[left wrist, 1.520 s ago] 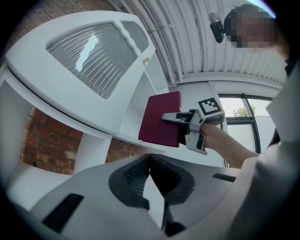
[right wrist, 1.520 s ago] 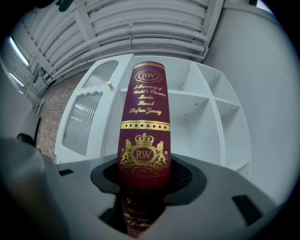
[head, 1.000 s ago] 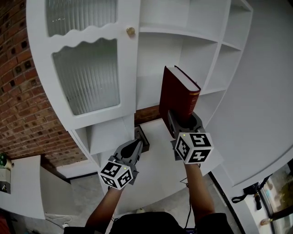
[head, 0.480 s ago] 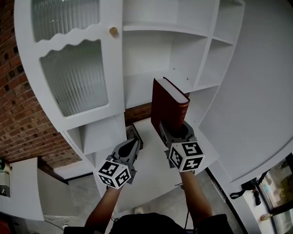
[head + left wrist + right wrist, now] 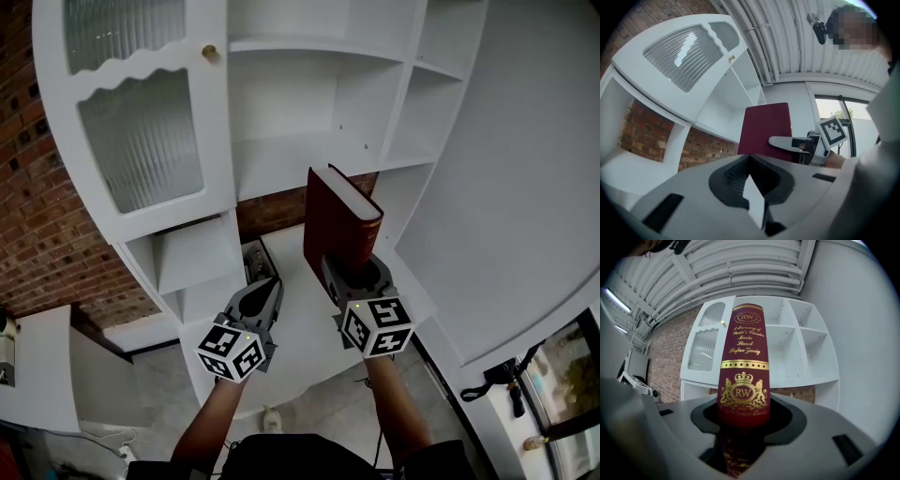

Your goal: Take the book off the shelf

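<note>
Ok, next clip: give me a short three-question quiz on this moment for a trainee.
1. Fill in: the jaws of the left gripper are ___.
2. The book is held by: A. the left gripper, B. the right gripper, C. both.
3. True or false: the book is off the shelf.
Key: 1 shut, with nothing between them; 2 B; 3 true, it is held upright in front of the shelf.

Open ahead into the middle bays of the white shelf unit (image 5: 300,155). Blocked at left by its closed white door with ribbed glass panes (image 5: 141,141); hemmed at right by the white wall (image 5: 525,169). Free gap between left gripper (image 5: 259,277) and upright dark red hardback book (image 5: 333,225).
</note>
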`<state>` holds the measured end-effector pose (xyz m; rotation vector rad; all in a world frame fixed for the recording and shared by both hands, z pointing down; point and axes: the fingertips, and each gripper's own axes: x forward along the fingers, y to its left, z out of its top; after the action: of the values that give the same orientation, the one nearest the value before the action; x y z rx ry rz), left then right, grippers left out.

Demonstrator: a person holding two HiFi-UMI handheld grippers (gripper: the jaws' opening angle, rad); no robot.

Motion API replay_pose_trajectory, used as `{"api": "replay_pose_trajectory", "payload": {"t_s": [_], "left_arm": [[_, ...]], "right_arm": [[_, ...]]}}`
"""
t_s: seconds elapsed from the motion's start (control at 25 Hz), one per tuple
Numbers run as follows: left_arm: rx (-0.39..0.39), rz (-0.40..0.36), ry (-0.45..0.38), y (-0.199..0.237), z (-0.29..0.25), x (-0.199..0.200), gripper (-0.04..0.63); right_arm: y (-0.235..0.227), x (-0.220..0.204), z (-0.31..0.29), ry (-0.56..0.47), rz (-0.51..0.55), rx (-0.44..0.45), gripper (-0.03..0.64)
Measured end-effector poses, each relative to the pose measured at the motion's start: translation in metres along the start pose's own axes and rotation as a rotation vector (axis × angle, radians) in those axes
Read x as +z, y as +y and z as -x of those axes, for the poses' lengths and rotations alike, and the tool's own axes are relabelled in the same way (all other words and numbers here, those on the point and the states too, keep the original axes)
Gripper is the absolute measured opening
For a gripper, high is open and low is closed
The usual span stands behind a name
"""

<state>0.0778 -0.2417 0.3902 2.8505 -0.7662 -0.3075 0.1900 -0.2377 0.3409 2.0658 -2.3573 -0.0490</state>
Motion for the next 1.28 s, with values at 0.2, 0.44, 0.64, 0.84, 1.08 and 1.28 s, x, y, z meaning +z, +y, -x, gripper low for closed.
{"api": "replay_pose_trajectory", "payload": {"t_s": [0.2, 0.44, 0.64, 0.84, 1.08, 1.28], "left_arm": [[0.009, -0.015, 0.003, -0.026, 0.014, -0.003, 0.008], [0.016, -0.030, 0.003, -0.056, 0.033, -0.004, 0.008], [0.016, -0.036, -0.002, -0.076, 0.043, -0.005, 0.008], [0.004, -0.047, -0.002, -0.100, 0.053, -0.010, 0.008], [0.012, -0.056, -0.007, -0.113, 0.066, -0.007, 0.008], [0.017, -0.063, -0.006, -0.121, 0.074, -0.006, 0.008]], "right_arm": [[0.005, -0.006, 0.029, -0.007, -0.004, 0.017, 0.236], [0.010, -0.007, 0.062, -0.006, -0.011, 0.031, 0.236], [0.015, -0.007, 0.086, -0.017, -0.010, 0.042, 0.236], [0.019, -0.010, 0.109, -0.022, -0.014, 0.049, 0.236], [0.025, -0.010, 0.126, -0.025, -0.021, 0.056, 0.236], [0.031, -0.013, 0.136, -0.023, -0.030, 0.065, 0.236]]}}
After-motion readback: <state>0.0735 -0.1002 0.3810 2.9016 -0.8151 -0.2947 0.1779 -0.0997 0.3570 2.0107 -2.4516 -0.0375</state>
